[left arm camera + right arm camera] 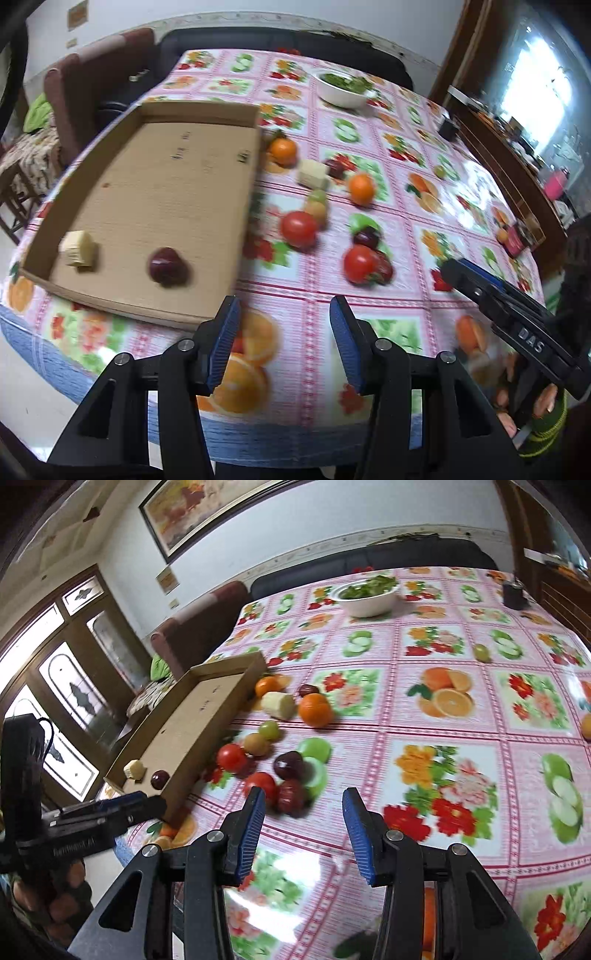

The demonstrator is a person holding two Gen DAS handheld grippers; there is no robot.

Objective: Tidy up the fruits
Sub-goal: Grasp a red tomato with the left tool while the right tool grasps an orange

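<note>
A shallow cardboard tray (207, 110) (221, 668) lies on the table's left side. In it are a pale yellow chunk (78, 248) (133, 768) and a dark red plum (167, 266) (159, 779). Right of the tray lie loose fruits: two oranges (283, 150) (362, 189), two tomatoes (298, 228) (360, 263), dark plums (366, 237) (289, 765), a second pale chunk (312, 172) (277, 704) and small green fruits (269, 729). My left gripper (285, 343) is open and empty near the table's front edge. My right gripper (303, 834) is open and empty, just short of the nearest plum (291, 795).
A white bowl of greens (341, 88) (369, 596) stands at the far side. A small dark cup (514, 594) sits far right. A lone green fruit (482, 651) lies apart. A sofa and chair stand behind the table. The fruit-print tablecloth (443, 738) covers the table.
</note>
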